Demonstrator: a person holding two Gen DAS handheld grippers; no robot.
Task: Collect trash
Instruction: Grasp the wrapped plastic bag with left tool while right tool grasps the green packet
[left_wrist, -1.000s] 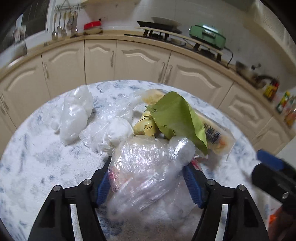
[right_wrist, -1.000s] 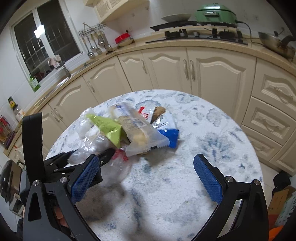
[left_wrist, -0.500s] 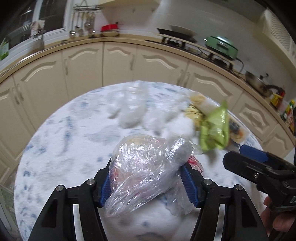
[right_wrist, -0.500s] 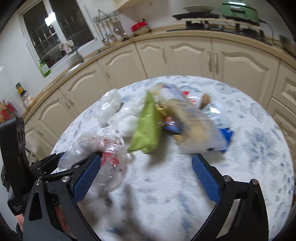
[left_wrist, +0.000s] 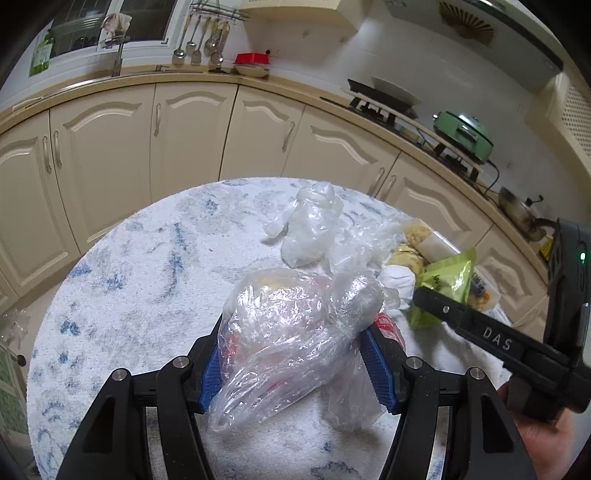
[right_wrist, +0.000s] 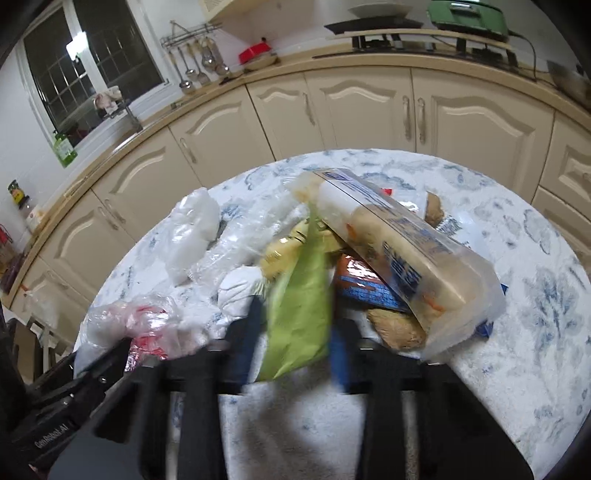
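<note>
Taking the heap of wrappers near the middle of the round tabletop (left_wrist: 122, 280) as the landmark: to its left, the left hand-held gripper (left_wrist: 295, 363) is clamped on a crumpled clear plastic bag (left_wrist: 291, 332), both blue pads pressed into its sides. That bag looks light, soft and slippery, so it will likely squash and slide; a hold low on the bunched part seems safer than on loose film. Left of the heap the tabletop is bare right out to its curved rim, giving open room to move. At the front of the heap stands a green packet (right_wrist: 301, 310), thin and limp, between the jaws of the right hand-held gripper (right_wrist: 295, 345), which are closing on its lower part; motion blur hides whether the pads press yet. Just right of it leans a long clear bread package (right_wrist: 406, 251), bulky but probably light, resting against the packet, so it may topple when the packet lifts. Right of the heap the tabletop is bare too.
</note>
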